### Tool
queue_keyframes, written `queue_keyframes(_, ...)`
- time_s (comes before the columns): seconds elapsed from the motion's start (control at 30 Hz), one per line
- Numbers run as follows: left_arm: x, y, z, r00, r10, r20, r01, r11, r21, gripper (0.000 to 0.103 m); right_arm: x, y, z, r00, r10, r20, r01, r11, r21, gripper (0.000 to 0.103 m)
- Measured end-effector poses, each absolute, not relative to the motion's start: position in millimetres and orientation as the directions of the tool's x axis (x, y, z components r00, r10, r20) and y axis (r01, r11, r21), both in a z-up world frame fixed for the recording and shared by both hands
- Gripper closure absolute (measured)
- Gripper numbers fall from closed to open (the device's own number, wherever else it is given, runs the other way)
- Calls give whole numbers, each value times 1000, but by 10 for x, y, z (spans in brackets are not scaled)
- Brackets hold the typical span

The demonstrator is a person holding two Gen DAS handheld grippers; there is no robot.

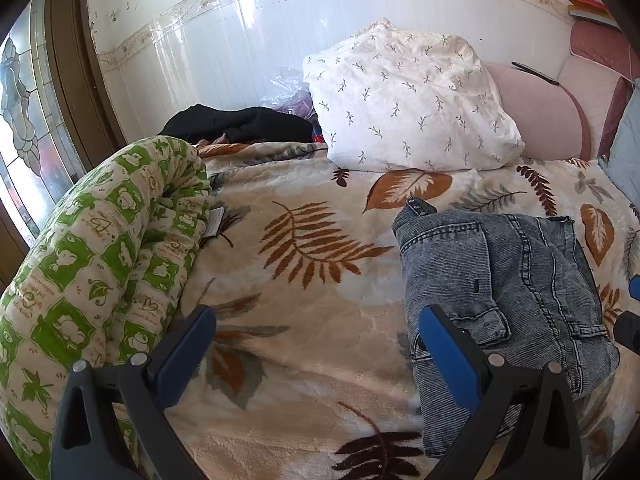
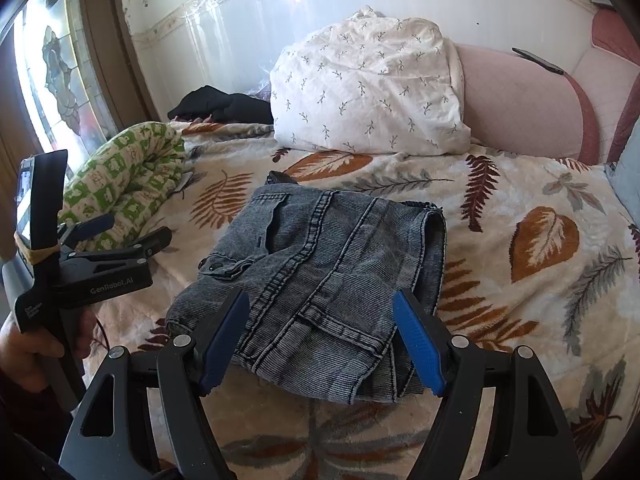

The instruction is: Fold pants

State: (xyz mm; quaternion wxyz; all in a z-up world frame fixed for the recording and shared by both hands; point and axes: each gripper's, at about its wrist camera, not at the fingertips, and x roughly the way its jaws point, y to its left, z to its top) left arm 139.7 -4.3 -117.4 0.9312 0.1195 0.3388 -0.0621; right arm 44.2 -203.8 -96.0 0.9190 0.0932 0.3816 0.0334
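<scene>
The grey-blue denim pants [image 2: 320,256] lie folded into a compact stack on the leaf-print blanket [image 2: 520,184]. My right gripper [image 2: 320,298] hovers over the stack's near edge. Its blue pads [image 2: 420,340] stand wide apart on either side of the cloth and do not press on it. In the left wrist view the pants [image 1: 500,280] sit to the right. My left gripper [image 1: 318,312] is open over bare blanket [image 1: 304,360], and its right finger overlaps the stack's left edge. In the right wrist view the left gripper [image 2: 128,230] shows at the left, held by a hand [image 2: 24,344].
A rolled green-and-white quilt [image 1: 100,272] lies along the left side of the bed. A white sprigged pillow [image 1: 408,100] and a pink cushion [image 1: 536,116] sit at the head, with a black garment [image 1: 240,124] beside them. The wall and a window [image 1: 24,120] bound the far and left sides.
</scene>
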Motion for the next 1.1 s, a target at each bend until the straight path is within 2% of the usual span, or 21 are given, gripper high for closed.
queue_keyframes(0.77,1397,-39,-1199,750,-45,-660,212,962,175,0,458,-2126,-990,696,113,-709,37,981,192,29)
queue_keyframes(0.93,1374,-211,-1405,705,-26,-708,288,924,253,0,482,-2232,-1093,659,67,-749,85,983,163,29)
queue_keyframes(1.03,1383,-223,-1454,667,-78,-741,327,924,197,0,502,-2414,-1145,644,75,-761,126,971,203,29)
queue_keyframes(1.1,1373,-184,-1333,705,-104,-702,314,933,178,0,520,-2622,-1172,643,91,-760,174,949,261,29)
